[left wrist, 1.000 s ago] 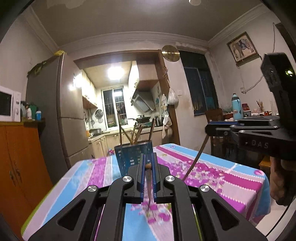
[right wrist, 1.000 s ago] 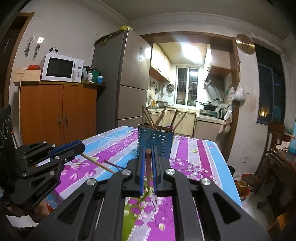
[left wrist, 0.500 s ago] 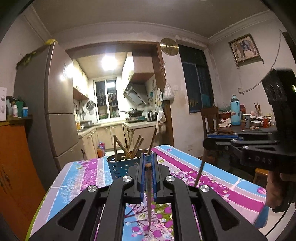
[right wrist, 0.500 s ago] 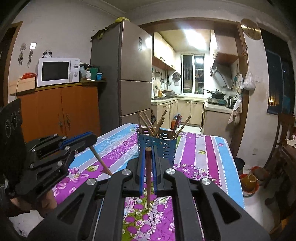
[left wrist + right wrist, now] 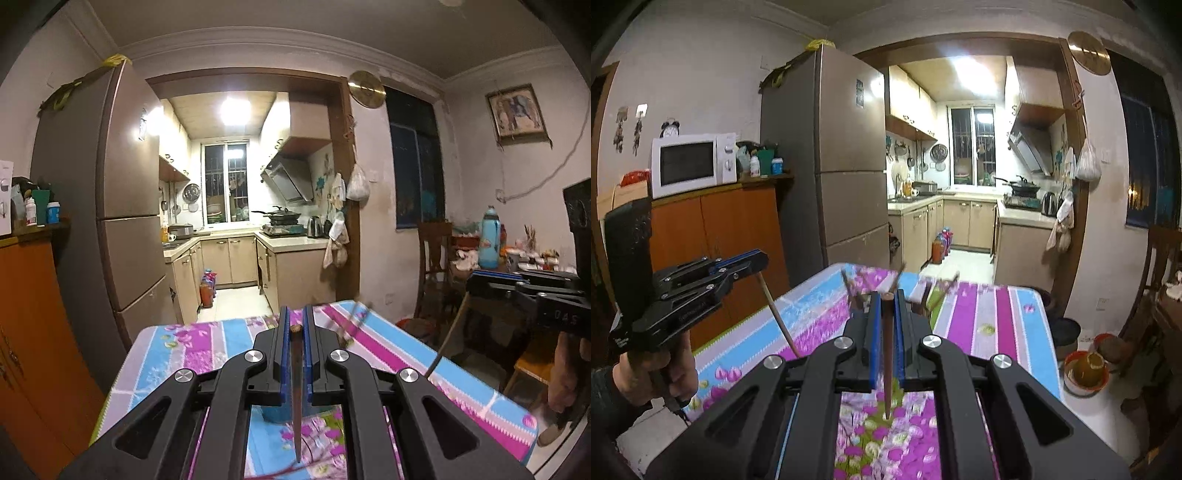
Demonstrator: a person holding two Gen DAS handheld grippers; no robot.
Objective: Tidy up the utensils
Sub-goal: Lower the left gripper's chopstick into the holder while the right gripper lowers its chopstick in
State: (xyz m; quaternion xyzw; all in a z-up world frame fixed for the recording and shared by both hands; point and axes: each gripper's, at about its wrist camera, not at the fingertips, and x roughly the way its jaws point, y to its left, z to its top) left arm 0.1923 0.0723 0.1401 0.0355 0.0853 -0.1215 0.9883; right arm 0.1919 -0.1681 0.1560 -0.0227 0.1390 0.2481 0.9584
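Note:
My left gripper point(image 5: 295, 326) is shut on a dark wooden chopstick point(image 5: 296, 391) that hangs point down. The blue utensil holder point(image 5: 275, 412) sits right under and behind its fingers, mostly hidden, with blurred sticks point(image 5: 351, 317) poking up. My right gripper point(image 5: 886, 299) is shut on another chopstick point(image 5: 887, 354), also point down. Blurred chopsticks point(image 5: 897, 282) of the holder show just past its fingers. Each gripper also shows in the other view: the right one point(image 5: 480, 286) at the right, the left one point(image 5: 753, 260) at the left with its chopstick point(image 5: 777, 314).
The table has a flowered, striped cloth point(image 5: 997, 314). A fridge point(image 5: 842, 166), an orange cabinet point(image 5: 716, 251) with a microwave point(image 5: 690, 164) stand left. A chair point(image 5: 434, 266) and a cluttered side table point(image 5: 517, 258) stand right. Bowls point(image 5: 1086, 369) sit on the floor.
Both grippers have moved forward over the holder, which now sits low and close under their fingers. Both chopsticks stay gripped.

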